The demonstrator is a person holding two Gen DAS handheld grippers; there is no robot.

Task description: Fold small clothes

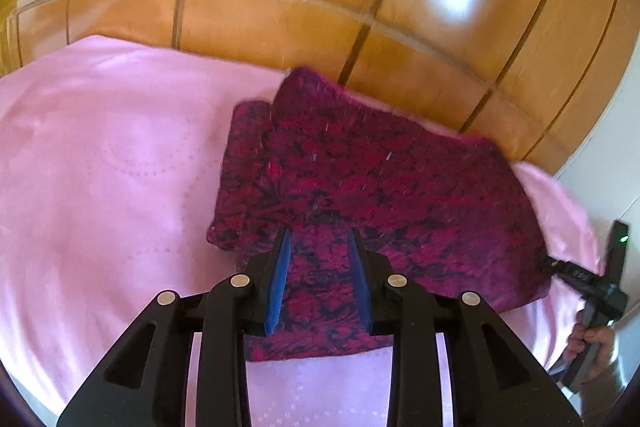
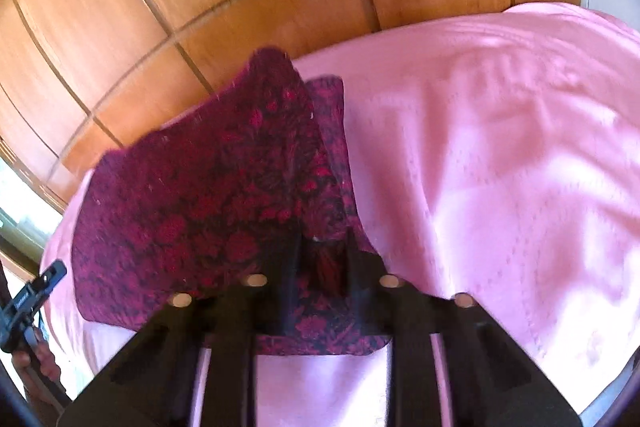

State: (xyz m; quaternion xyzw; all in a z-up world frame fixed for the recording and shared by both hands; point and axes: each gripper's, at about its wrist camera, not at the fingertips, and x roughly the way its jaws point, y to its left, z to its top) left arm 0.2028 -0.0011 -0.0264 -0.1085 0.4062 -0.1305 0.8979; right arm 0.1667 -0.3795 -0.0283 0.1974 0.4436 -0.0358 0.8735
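A dark red garment (image 1: 372, 179) with a black floral pattern lies partly folded on a pink sheet (image 1: 112, 155). My left gripper (image 1: 320, 233) hovers over the garment's near edge. Its blue pads (image 1: 280, 267) stand apart and the cloth shows flat beneath the gap. In the right wrist view the garment (image 2: 200, 203) has one layer raised. My right gripper (image 2: 326, 251) has closed on a fold of it, though that view is blurred. From the left wrist view the right gripper (image 1: 560, 267) meets the garment's right corner, and a hand (image 1: 592, 343) holds its handle.
A wooden panelled wall (image 1: 280, 19) rises right behind the pink sheet's far edge. A white surface (image 1: 616, 163) stands at the right. Bare pink sheet (image 2: 500, 167) spreads wide to one side of the garment. The left gripper's body (image 2: 40, 287) shows at the left edge.
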